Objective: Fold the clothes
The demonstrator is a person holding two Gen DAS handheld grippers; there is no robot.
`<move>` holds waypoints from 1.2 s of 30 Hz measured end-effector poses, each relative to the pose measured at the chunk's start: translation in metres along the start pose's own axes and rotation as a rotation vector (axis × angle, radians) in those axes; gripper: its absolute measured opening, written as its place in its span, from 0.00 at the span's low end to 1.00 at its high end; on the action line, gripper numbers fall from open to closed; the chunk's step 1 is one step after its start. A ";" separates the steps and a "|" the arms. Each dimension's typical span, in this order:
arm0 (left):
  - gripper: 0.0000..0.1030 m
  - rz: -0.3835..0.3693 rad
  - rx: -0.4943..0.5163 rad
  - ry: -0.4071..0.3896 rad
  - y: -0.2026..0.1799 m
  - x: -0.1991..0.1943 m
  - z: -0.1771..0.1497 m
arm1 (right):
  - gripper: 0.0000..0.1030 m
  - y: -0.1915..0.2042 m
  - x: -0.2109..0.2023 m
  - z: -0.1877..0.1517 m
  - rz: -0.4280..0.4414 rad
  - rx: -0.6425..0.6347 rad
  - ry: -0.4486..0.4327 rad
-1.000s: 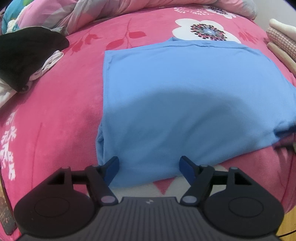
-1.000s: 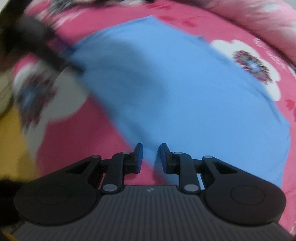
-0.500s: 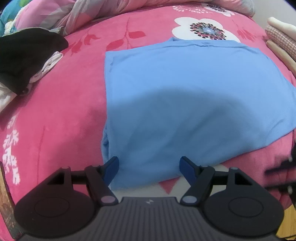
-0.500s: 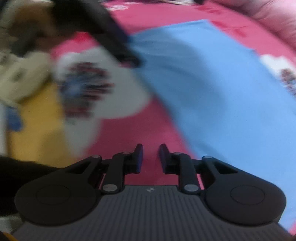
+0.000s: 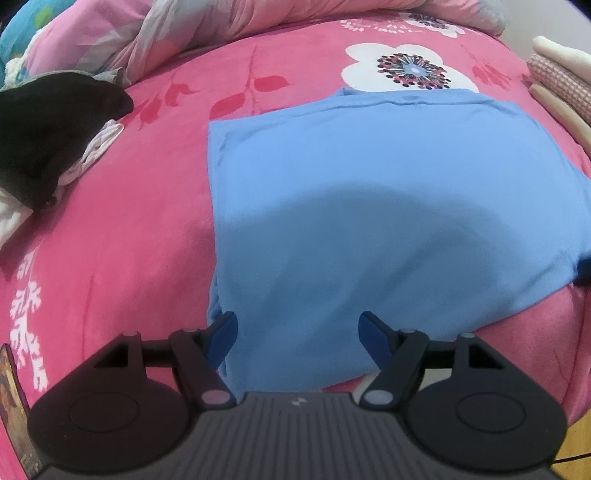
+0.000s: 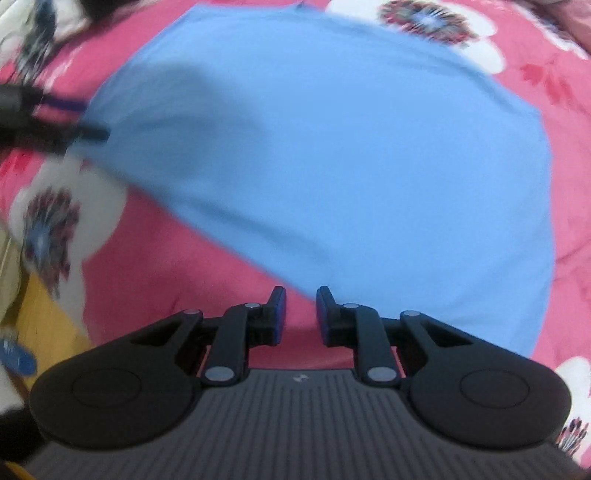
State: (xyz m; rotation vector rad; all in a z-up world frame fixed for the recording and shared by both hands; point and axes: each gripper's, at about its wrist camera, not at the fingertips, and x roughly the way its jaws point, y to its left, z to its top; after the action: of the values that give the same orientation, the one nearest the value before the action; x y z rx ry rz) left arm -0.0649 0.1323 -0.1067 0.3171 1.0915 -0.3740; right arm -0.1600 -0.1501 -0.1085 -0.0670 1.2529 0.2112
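The left tool hangs over the near edge of the bed, its blue-padded jaws standing wide apart above the near hem of the blue garment, with nothing pinched between them. The right tool is over the same edge farther along, its jaws drawn close with only a narrow gap that shows pink cover; they have just been closing and grip nothing, the garment's edge lying just beyond their tips. The blue garment is spread flat as a folded rectangle on the pink floral bedspread, reaching from the near edge toward the middle of the bed, its near left corner doubled over in a soft fold. Beyond it a large white flower is printed on the cover. At the bed's left edge lies a black garment on top of some white cloth, and along the far edge a rumpled pink quilt is heaped. Folded cream and checked cloths are stacked at the right edge, cut off by the frame. The right wrist view is smeared by motion; the left tool shows there only as a dark blur at the garment's left side, and a yellowish floor shows past the bed's edge.
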 end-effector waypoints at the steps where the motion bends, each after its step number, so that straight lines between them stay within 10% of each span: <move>1: 0.71 -0.001 0.004 -0.003 -0.001 0.000 0.001 | 0.17 -0.006 -0.001 0.005 -0.015 0.015 -0.026; 24: 0.73 -0.087 0.063 0.056 -0.060 0.013 0.011 | 0.19 0.020 0.003 0.000 0.125 0.079 0.010; 36: 0.85 -0.043 -0.160 0.099 -0.038 0.011 0.009 | 0.66 0.005 0.010 0.031 0.064 0.279 -0.094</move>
State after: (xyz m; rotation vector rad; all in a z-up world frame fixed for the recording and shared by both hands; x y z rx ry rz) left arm -0.0702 0.0934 -0.1152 0.1716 1.2190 -0.3097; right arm -0.1293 -0.1390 -0.1080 0.2213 1.1809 0.0921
